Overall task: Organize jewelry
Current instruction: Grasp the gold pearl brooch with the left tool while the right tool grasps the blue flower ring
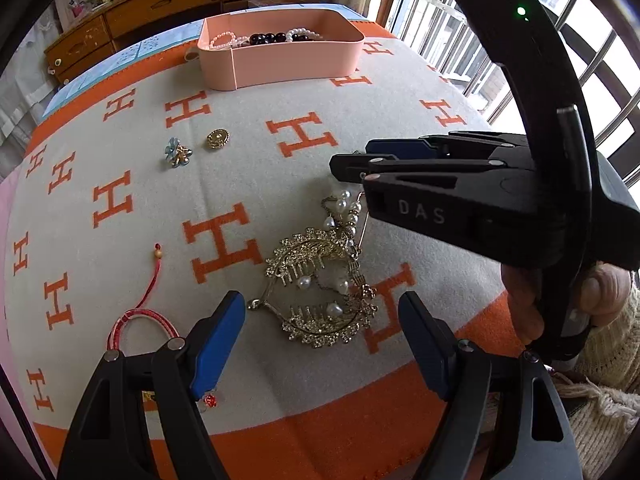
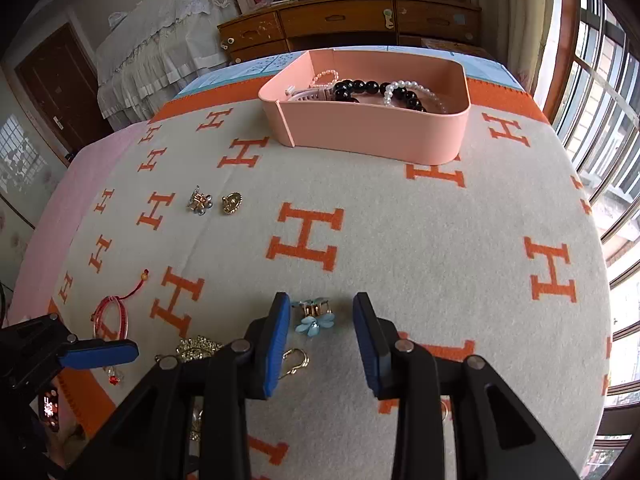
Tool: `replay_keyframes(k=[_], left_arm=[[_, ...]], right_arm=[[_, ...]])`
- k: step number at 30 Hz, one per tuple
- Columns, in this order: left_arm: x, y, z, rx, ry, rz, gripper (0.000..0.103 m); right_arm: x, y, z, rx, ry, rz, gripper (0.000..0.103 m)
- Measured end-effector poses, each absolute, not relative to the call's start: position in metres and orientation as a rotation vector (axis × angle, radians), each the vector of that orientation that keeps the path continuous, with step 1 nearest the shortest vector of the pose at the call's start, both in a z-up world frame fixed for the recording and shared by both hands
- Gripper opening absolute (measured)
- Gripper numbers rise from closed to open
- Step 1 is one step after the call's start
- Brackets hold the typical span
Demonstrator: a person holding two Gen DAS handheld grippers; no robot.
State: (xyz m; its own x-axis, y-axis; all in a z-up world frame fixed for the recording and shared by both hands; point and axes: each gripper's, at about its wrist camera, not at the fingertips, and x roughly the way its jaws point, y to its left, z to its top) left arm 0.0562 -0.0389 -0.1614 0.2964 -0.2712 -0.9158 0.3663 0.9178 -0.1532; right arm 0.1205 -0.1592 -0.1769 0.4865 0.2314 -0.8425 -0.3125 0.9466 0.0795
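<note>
— So, where do the grippers stand?

— Both point down at the blanket [image 2: 400,240], grey with orange H letters and an orange border. The left gripper [image 1: 322,344] has its blue pads wide apart, hanging over the gold hair combs [image 1: 320,288] near the blanket's near edge. Nothing is between its pads.

— And the right one?

— The right gripper [image 2: 322,340] stands partly open. A blue flower clip [image 2: 314,314] lies on the blanket between its fingertips, closer to the left pad, and as far as I can see neither pad presses on it. No grip, then.

— What else is near it?

— A gold hook [image 2: 296,362] lies just beside the left pad, partly hidden behind it. I can't tell what piece it belongs to; it may be part of the pearl strands [image 1: 346,212] tangled at the combs, but the view is poor there.

— The rest of the jewelry?

— A red cord bracelet [image 1: 140,320] lies toward the near left corner, with its beaded tail stretched away from it. A second blue flower clip [image 1: 176,154] and a gold brooch [image 1: 217,139] sit side by side, apart, toward the left edge, about mid-blanket.

— And the box?

— The pink box [image 2: 380,136] sits at the far edge. It holds a black bead bracelet [image 2: 376,90] and white pearl strings [image 2: 404,88].
</note>
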Motion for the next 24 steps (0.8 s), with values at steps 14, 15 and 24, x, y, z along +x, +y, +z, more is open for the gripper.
replay_keyframes(k=[14, 15, 24], left_arm=[[0.062, -0.058, -0.166, 0.086, 1.249, -0.381, 0.043], [0.063, -0.060, -0.167, 0.087, 1.251, -0.372, 0.036], [0.070, -0.073, -0.173, 0.121, 1.288, -0.312, 0.016]], right_arm=[[0.103, -0.199, -0.168, -0.016, 0.965, 0.329, 0.019], [0.102, -0.202, -0.167, -0.010, 0.962, 0.329, 0.019], [0.097, -0.209, -0.160, 0.014, 0.940, 0.360, 0.019]])
